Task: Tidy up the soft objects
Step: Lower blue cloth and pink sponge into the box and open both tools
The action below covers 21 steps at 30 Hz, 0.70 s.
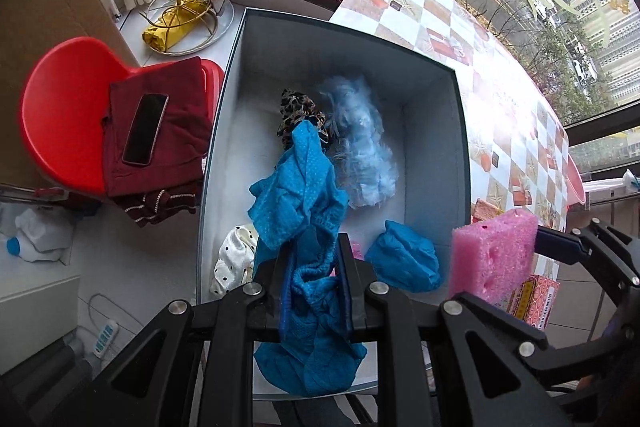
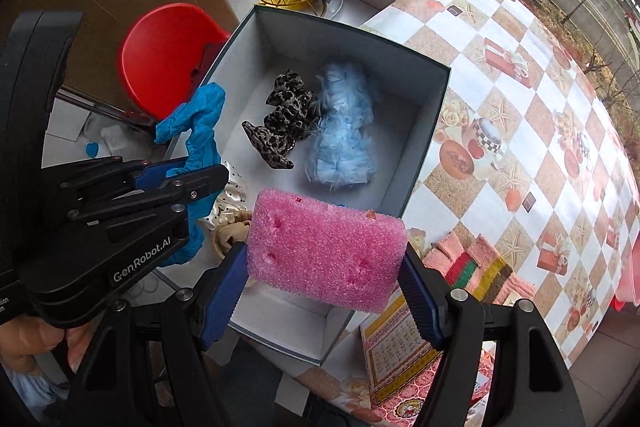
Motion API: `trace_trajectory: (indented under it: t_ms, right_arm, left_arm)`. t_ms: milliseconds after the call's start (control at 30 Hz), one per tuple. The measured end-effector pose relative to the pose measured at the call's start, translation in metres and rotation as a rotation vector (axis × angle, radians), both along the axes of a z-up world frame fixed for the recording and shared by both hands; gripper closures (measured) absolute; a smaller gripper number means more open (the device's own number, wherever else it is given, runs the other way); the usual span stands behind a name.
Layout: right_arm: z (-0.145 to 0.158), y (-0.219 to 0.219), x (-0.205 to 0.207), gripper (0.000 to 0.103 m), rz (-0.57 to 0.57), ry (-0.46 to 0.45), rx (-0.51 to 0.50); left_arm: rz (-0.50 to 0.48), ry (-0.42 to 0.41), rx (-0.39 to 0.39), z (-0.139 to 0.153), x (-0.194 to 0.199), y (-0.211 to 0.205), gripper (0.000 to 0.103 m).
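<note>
Right wrist view: right hand-held gripper point(image 2: 324, 279) clamps a porous pink sponge point(image 2: 326, 251) — left hand-held gripper point(image 1: 312, 279) (marked "Gen.Robot.AI") pinches crinkled blue cloth point(image 1: 304, 195) over the box point(image 2: 424, 131).

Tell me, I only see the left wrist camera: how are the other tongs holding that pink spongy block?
Observer: The right tongs squeeze the pink foam sponge block by its two short ends, one blue pad on each.
Operator: What's on the table beside the box?
Observer: A small stack of pink knitted cloths with red, green and yellow stripes.
Operator: Is my crinkly blue fabric piece inside the box?
Observer: The left tongs hold the crinkly blue fabric piece over the left wall of the open grey cardboard box.
</note>
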State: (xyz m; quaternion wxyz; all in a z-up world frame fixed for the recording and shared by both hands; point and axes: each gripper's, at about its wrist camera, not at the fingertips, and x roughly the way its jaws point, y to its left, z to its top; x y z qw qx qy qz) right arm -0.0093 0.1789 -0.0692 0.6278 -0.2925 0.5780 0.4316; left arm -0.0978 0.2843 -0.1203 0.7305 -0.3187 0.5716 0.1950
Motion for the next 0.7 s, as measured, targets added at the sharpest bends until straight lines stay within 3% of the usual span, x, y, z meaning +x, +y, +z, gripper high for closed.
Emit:
trace_trajectory:
  t_ms: [233, 600, 700]
  right_arm:
    - [-0.006, 0.006, 0.013, 0.029, -0.021, 0.005, -0.008]
    - [-0.013, 0.013, 0.033, 0.029, -0.135, 0.122, 0.009]
    - [-0.016, 0.014, 0.036, 0.029, -0.153, 0.148, 0.011]
  left_arm:
    - [0.003, 0.013, -0.006, -0.004, -0.001, -0.001, 0.082]
    - [-0.041, 0.046, 0.004, -0.015, 0.008, -0.019, 0.082]
    - [-0.061, 0.043, 0.010, -0.014, 0.011, -0.023, 0.076]
